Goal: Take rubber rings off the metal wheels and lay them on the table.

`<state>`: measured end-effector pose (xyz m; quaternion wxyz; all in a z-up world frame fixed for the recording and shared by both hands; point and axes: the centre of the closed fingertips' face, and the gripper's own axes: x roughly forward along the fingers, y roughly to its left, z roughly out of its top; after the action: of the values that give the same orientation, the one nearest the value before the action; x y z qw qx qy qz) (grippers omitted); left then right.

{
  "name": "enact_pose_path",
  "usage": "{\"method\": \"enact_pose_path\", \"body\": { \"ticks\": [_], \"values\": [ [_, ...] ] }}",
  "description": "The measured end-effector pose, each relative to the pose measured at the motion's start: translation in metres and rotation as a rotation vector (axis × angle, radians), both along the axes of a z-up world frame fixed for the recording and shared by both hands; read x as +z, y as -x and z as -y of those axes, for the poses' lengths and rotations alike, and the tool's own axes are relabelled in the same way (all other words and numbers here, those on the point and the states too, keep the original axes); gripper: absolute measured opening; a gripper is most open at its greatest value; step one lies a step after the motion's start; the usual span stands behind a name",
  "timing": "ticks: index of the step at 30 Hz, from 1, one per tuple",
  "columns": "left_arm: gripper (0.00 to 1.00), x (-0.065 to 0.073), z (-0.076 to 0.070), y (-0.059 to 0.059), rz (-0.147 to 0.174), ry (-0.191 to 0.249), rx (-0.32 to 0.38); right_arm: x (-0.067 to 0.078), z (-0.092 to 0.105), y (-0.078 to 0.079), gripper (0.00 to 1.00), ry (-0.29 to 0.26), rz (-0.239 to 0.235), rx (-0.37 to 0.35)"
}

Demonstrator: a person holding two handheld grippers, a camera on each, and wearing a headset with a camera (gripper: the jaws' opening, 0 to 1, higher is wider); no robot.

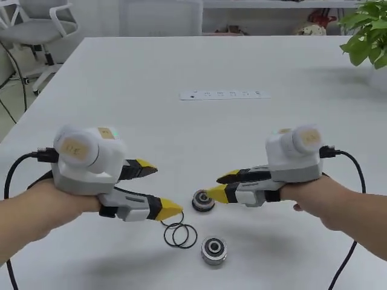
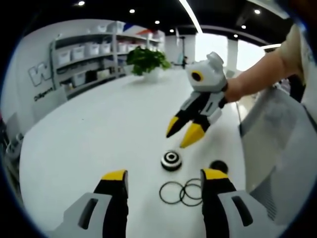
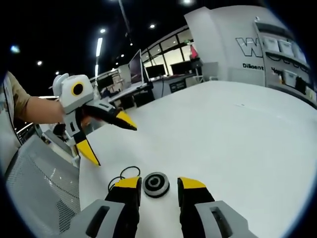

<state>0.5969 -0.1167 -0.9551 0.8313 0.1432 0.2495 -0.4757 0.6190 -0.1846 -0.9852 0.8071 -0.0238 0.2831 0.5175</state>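
**Both sets of jaws apart, nothing held**

The left hand-held gripper (image 1: 164, 188) was spread wide and empty. Its lower jaw was near two rubber rings (image 1: 180, 235), which lay overlapped on the bench (image 1: 181, 66). The right hand-held gripper (image 1: 214, 186) was parted more narrowly and was also empty. One metal wheel (image 1: 203, 200) sat just ahead of its tips. A second metal wheel (image 1: 214, 249) lay nearer the person, just beside the rings.

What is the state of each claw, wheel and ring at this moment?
left claw: open, empty.
right claw: open, far wheel between its tips.
far wheel: lying flat, not clamped.
near wheel: lying flat, untouched.
rings: two, off the wheels, lying flat, overlapping.
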Motion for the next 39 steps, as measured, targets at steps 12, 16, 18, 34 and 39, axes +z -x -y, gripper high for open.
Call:
{"method": "enact_pose_path", "body": {
  "ticks": [12,16,18,34,39],
  "values": [
    [0.54,-0.019,0.016,-0.011,-0.023,-0.02,-0.021,-0.023,0.004,0.01,0.28,0.07,0.033,0.077],
    [0.5,-0.024,0.023,-0.012,-0.031,-0.022,-0.03,-0.029,-0.001,0.012,0.27,0.076,0.037,0.089],
    [0.49,-0.027,0.027,-0.012,-0.036,-0.022,-0.036,-0.031,-0.002,0.011,0.26,0.08,0.039,0.092],
    [0.31,-0.043,0.052,-0.017,-0.046,-0.035,-0.061,-0.037,-0.007,0.012,0.16,0.076,0.031,0.091],
    [0.25,-0.047,0.058,-0.018,-0.044,-0.047,-0.074,-0.037,-0.005,0.012,0.12,0.07,0.026,0.085]
  ]
}}
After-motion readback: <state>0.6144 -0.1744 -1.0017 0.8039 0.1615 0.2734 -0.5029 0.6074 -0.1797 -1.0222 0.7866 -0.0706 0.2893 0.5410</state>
